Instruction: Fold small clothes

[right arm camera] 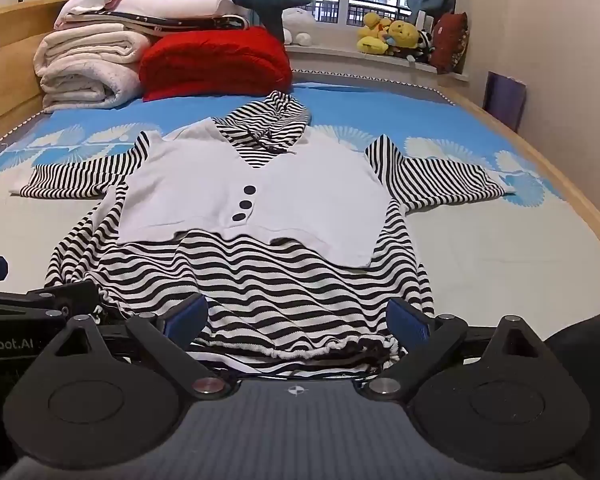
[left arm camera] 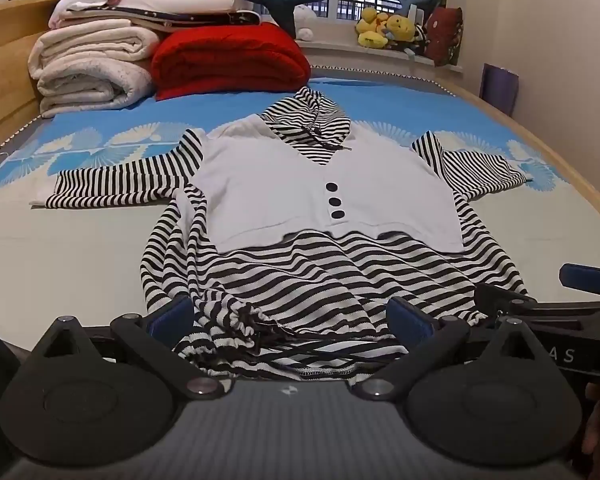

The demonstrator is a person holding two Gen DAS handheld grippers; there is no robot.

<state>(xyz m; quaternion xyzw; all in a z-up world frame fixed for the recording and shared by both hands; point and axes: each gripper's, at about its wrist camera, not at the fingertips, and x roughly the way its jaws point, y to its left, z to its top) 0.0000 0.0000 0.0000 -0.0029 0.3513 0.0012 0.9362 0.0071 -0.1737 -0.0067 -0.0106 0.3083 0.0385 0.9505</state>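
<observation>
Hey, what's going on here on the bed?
A person is holding two grippers over a striped hooded top spread flat on the bed, sleeves out to both sides. The left gripper and right gripper both hover open at the gathered bottom hem, with nothing gripped. No fold has been made yet. Folded blankets sit stacked at the far end.

1 striped hooded top [left arm camera: 324,272], 3 black buttons [left arm camera: 334,201], 1 red quilt [left arm camera: 228,62].
</observation>
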